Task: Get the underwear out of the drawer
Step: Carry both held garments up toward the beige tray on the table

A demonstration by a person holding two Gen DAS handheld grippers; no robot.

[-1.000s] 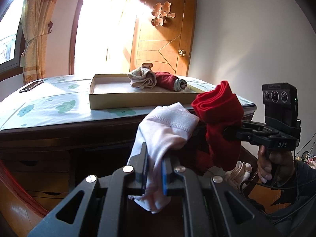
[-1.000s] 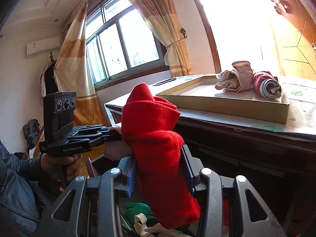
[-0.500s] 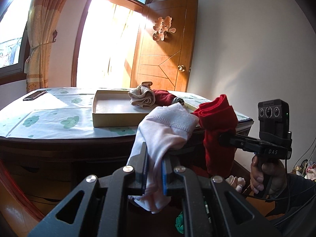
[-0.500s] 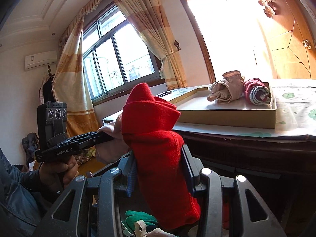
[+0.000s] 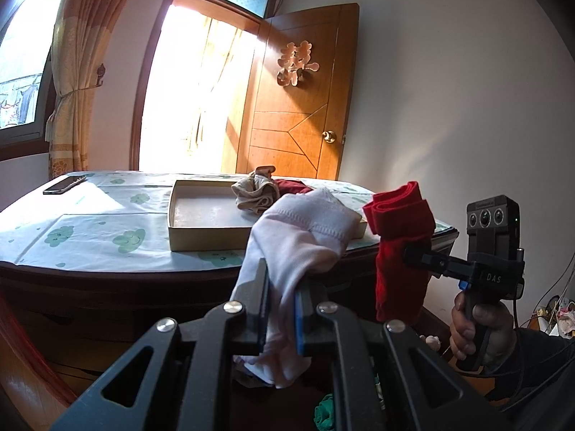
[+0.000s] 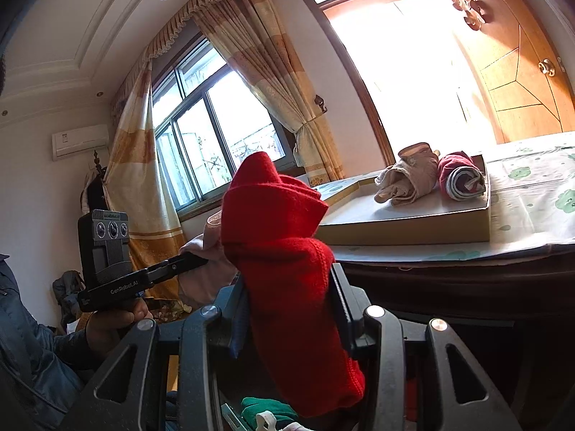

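Two pieces were already out of the drawer and held in the air, level with the table edge: a pale pink garment was clamped between the closed fingers of the left gripper, and a red garment was pinched in the same way by the right gripper. The drawer itself was barely shown; only a green item and something white were glimpsed below the grippers (presumably the pieces left inside). On the table a shallow box was seen with a beige roll and a dark red roll lying side by side at its far end, so part of the work was judged done. What was left, it was judged, was to set both held pieces down, probably in the box, and then to fetch whatever was left below. The pink garment was seen as thin knit with a stitched band, folded over and drooping on either side of the fingers. The red garment looked thicker and fuzzier, was rolled at its top and hung limp beneath the grip.
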